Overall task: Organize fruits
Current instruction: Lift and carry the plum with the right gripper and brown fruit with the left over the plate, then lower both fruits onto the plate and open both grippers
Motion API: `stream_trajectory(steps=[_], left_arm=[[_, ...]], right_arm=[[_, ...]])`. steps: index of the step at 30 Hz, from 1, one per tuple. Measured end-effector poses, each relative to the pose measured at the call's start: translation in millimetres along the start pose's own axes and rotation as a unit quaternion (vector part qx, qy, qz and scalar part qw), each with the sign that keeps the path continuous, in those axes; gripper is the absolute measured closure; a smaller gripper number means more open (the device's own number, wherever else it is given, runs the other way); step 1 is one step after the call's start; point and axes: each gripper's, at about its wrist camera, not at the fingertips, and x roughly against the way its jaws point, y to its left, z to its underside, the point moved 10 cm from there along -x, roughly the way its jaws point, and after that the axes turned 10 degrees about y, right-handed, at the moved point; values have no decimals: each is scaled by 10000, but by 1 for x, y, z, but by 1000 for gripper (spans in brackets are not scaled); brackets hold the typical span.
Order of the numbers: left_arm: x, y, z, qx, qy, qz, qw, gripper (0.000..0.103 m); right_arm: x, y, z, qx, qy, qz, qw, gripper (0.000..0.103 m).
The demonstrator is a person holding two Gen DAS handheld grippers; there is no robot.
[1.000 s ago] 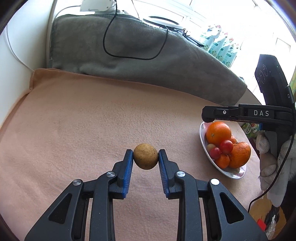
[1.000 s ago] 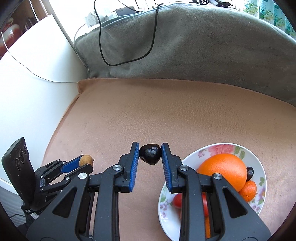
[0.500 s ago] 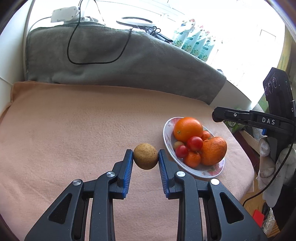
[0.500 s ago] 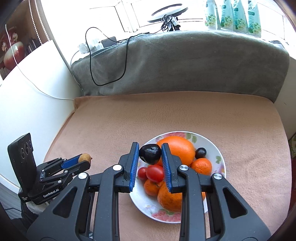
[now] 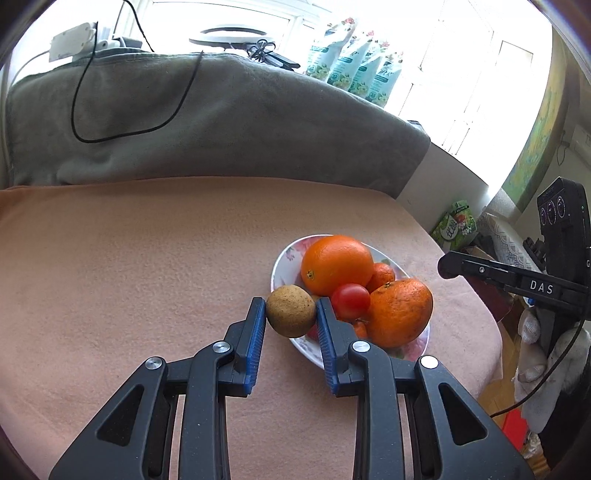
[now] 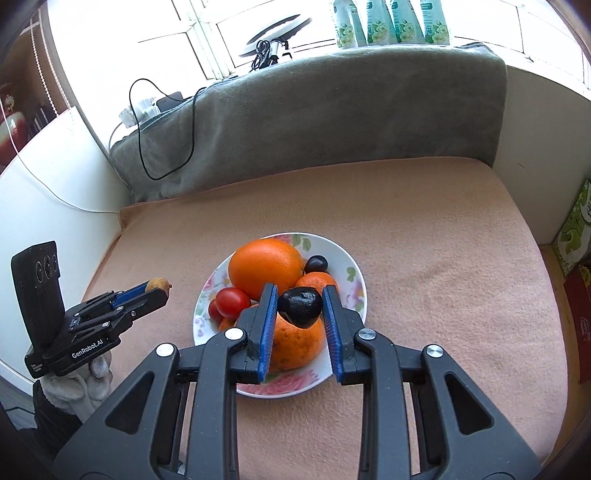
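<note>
My left gripper (image 5: 291, 311) is shut on a small round brown fruit (image 5: 291, 311) and holds it at the near left rim of the flowered white bowl (image 5: 282, 258). My right gripper (image 6: 300, 308) is shut on a dark, near-black fruit (image 6: 300, 308) and holds it above the bowl (image 6: 349, 269), over a mandarin (image 6: 295, 341). The bowl holds a big orange (image 6: 265, 267), mandarins, red tomatoes (image 6: 232, 302) and a dark plum (image 6: 316, 263). The left gripper with its brown fruit (image 6: 157, 284) shows left of the bowl in the right wrist view.
The bowl sits on a peach blanket (image 6: 424, 258) covering the table. A grey blanket (image 6: 332, 110) with a black cable (image 6: 147, 140) rises behind. Bottles (image 6: 391, 22) line the window sill. The table edge drops off at the right, with boxes (image 6: 576, 229) beyond.
Both grippers have moved toward the bowl with their fruits. The right gripper now hangs over the bowl's middle; the left has come up to the bowl's rim.
</note>
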Motion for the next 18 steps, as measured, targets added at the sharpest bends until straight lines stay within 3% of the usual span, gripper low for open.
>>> stream_trajectory(steps=[18], left_arm=[[-22, -10, -8, -140, 195, -111, 9997, 77]], right_arm=[[-16, -19, 15, -87, 120, 81, 9999, 77]])
